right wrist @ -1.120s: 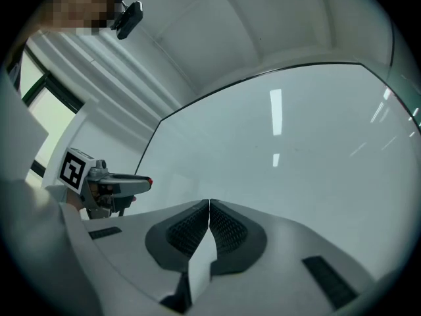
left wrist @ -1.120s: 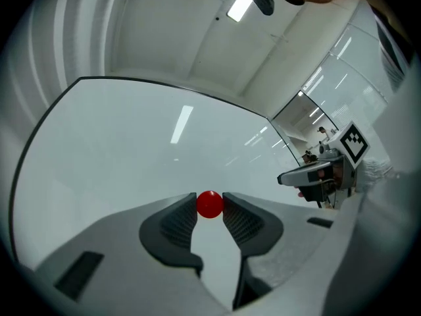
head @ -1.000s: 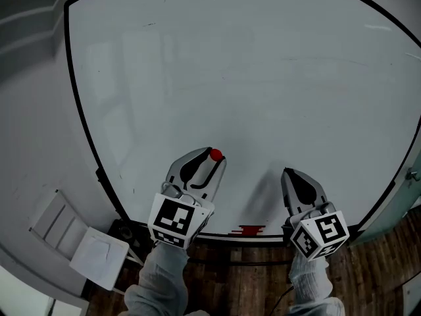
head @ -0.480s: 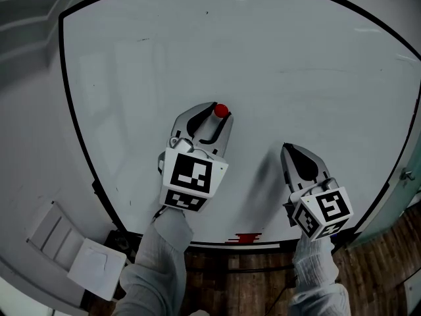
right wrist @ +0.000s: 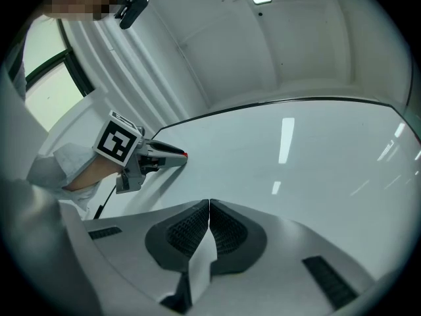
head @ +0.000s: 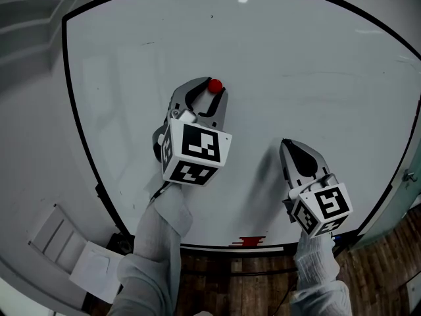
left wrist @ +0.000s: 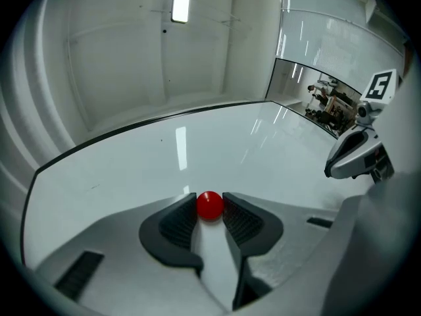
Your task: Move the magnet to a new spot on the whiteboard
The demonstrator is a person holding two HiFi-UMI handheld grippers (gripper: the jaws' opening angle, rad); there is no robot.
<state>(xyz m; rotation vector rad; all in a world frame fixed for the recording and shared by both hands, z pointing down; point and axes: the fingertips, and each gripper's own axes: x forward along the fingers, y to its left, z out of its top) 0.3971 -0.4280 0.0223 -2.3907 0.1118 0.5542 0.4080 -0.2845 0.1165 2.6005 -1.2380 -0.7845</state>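
- Whiteboard (head: 296,78) fills my view, with wood floor (head: 250,282) below its edge.
- My left gripper (head: 210,92) has its jaws pinching the red magnet (left wrist: 210,205) over the board's middle-left. I can't tell if the magnet touches the surface.
- Right gripper (right wrist: 209,206): jaws pressed together, empty, parked lower right.
- Grab looks done. Left to do: pick a spot, seat the magnet, let go.

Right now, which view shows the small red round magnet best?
Left gripper view: the small red round magnet sits close between pads of the left gripper. Head view shows it tiny; right gripper view, a speck.
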